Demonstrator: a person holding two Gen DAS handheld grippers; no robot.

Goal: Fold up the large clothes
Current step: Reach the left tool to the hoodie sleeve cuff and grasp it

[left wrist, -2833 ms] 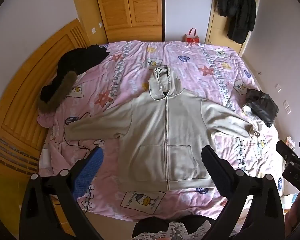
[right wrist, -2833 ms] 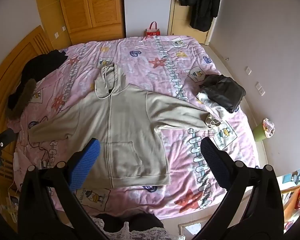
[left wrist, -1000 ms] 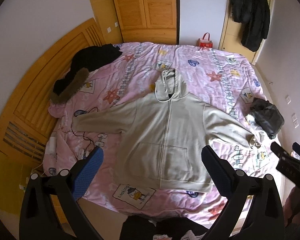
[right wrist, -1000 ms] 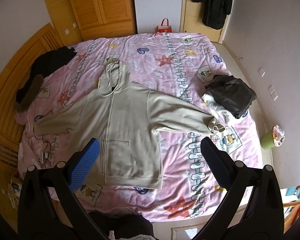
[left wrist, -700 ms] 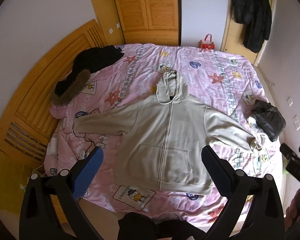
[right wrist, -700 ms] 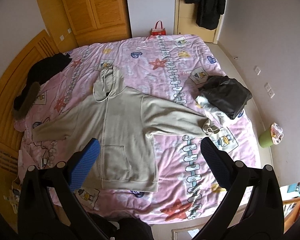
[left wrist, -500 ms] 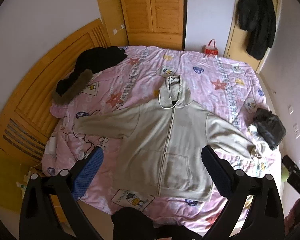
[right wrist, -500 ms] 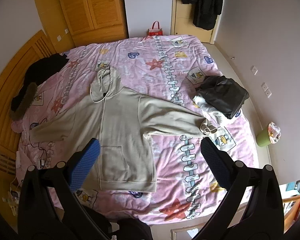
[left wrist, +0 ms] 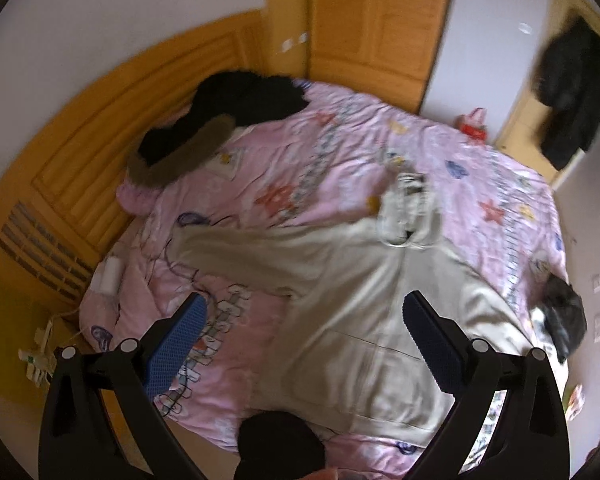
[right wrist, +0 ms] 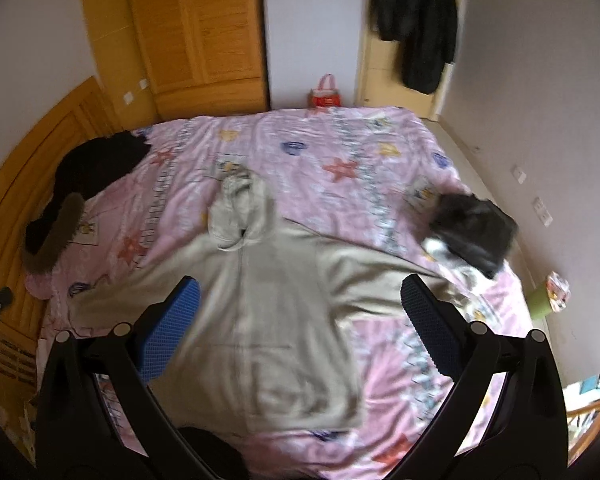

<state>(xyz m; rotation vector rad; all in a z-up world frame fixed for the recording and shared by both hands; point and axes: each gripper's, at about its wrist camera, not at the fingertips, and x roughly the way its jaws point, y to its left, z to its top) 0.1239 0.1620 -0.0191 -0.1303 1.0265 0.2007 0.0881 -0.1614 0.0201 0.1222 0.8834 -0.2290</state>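
Observation:
A beige zip-up hoodie (left wrist: 364, 308) (right wrist: 276, 312) lies spread flat on the pink patterned bed (left wrist: 332, 160) (right wrist: 324, 148), sleeves stretched out to both sides and hood pointing away from me. My left gripper (left wrist: 306, 334) hangs open high above the hoodie's left half, nothing between its blue-padded fingers (left wrist: 178, 344). My right gripper (right wrist: 300, 328) is open too, held above the middle of the hoodie's body. Both now views are motion-blurred.
A black coat with a fur collar (left wrist: 204, 132) (right wrist: 72, 196) lies near the wooden headboard (left wrist: 80, 152). A dark folded garment (left wrist: 564, 316) (right wrist: 476, 232) sits at the bed's right edge. A wardrobe (right wrist: 196, 36), a red bag (right wrist: 325, 94), a hanging black coat (right wrist: 416, 20) and a green cup (right wrist: 542, 302) surround the bed.
Both cameras have swung and dropped closer to the bed. The left view has turned leftward toward the headboard and left sleeve; the hoodie itself has not moved. Both grippers stay open.

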